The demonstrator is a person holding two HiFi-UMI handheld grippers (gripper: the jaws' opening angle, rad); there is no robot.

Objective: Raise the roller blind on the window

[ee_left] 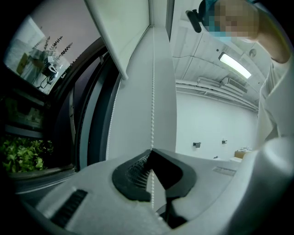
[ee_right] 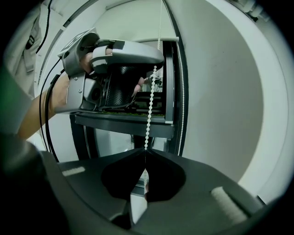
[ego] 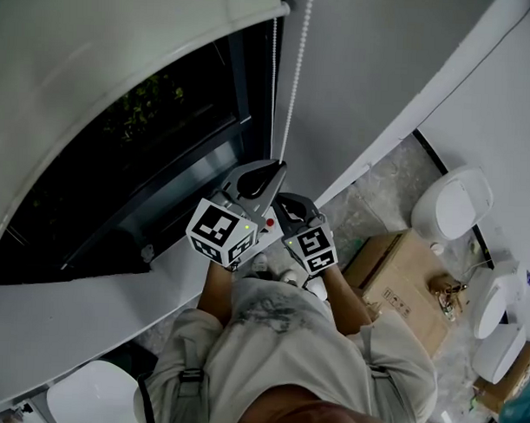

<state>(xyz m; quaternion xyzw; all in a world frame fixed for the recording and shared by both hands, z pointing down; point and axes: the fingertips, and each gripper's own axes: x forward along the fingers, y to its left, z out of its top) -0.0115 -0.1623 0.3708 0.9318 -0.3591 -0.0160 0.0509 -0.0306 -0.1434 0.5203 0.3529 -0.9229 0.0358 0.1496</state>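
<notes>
Roller blind (ego: 97, 36) covers the window's (ego: 119, 166) upper part. Nearest the person, the right hand-held gripper (ee_right: 144, 153) is clenched on its bead chain (ee_right: 148, 114). Just above, the left hand-held gripper (ee_left: 151, 151) pinches the same chain.

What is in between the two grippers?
The white bead chain, running from the left gripper down to the right gripper, in the right gripper view.
</notes>
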